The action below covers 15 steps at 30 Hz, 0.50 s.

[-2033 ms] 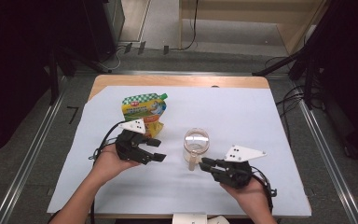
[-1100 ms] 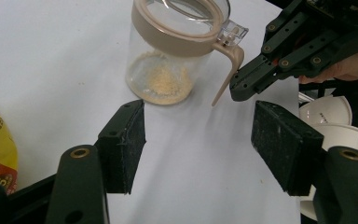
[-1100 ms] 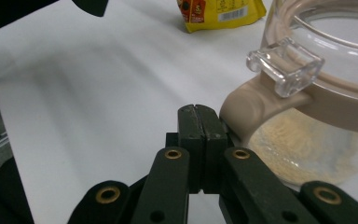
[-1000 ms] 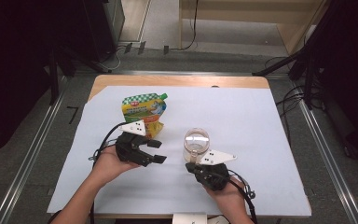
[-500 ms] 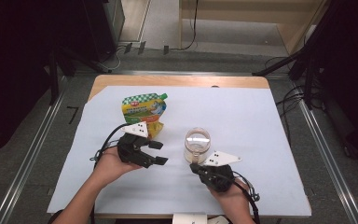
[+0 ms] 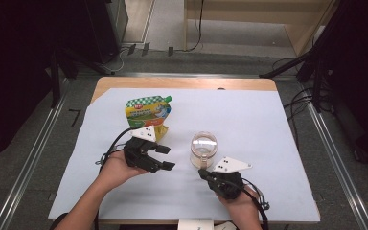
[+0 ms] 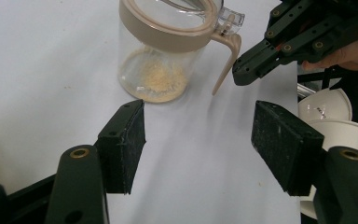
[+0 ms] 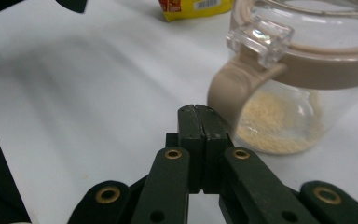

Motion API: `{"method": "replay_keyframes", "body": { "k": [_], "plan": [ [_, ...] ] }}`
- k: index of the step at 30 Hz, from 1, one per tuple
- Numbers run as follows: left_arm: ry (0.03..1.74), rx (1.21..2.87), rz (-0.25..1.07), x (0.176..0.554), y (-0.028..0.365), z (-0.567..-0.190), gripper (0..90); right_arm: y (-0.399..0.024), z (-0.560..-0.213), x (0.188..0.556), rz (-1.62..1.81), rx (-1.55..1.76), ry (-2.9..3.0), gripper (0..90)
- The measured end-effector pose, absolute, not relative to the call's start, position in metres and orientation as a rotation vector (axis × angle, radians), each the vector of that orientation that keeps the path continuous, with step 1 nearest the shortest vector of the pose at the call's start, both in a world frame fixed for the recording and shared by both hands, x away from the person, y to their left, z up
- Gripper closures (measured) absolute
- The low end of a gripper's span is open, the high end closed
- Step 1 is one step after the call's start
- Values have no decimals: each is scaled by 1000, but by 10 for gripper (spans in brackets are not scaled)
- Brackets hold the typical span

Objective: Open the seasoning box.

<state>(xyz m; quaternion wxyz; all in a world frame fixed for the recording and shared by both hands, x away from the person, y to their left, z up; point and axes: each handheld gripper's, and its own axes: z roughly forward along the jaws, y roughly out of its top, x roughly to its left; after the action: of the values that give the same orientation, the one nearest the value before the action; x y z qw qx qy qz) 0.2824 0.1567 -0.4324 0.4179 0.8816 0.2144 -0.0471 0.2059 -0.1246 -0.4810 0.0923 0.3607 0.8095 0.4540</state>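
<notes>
jar: frame centre; looked light, rigid, slick; best taken by its clasp
left gripper: jaws apart, empty
right gripper: jaws together beside clasp

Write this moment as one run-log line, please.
right gripper: shut, at jar latch | left gripper: open, empty | jar: upright

- The jar is a clear container standing upright on the white sheet over the tabletop, right of the middle and toward the near edge.
- A tan ring circles its mouth, and a clear lid sits in that ring with a clear latch tab at one side.
- A tan curved handle hangs down from the ring below the tab.
- A thin layer of pale yellow granules covers the bottom; above that the jar is see-through.
</notes>
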Motion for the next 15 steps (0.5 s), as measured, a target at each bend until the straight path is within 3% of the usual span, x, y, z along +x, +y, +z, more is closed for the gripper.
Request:
{"method": "replay_keyframes", "body": {
  "k": [15],
  "plan": [
    [523, 2223, -125, 283, 153, -433, 353, -117, -484, 207, 1330, 1099, 2361, 900]
  ]
}}
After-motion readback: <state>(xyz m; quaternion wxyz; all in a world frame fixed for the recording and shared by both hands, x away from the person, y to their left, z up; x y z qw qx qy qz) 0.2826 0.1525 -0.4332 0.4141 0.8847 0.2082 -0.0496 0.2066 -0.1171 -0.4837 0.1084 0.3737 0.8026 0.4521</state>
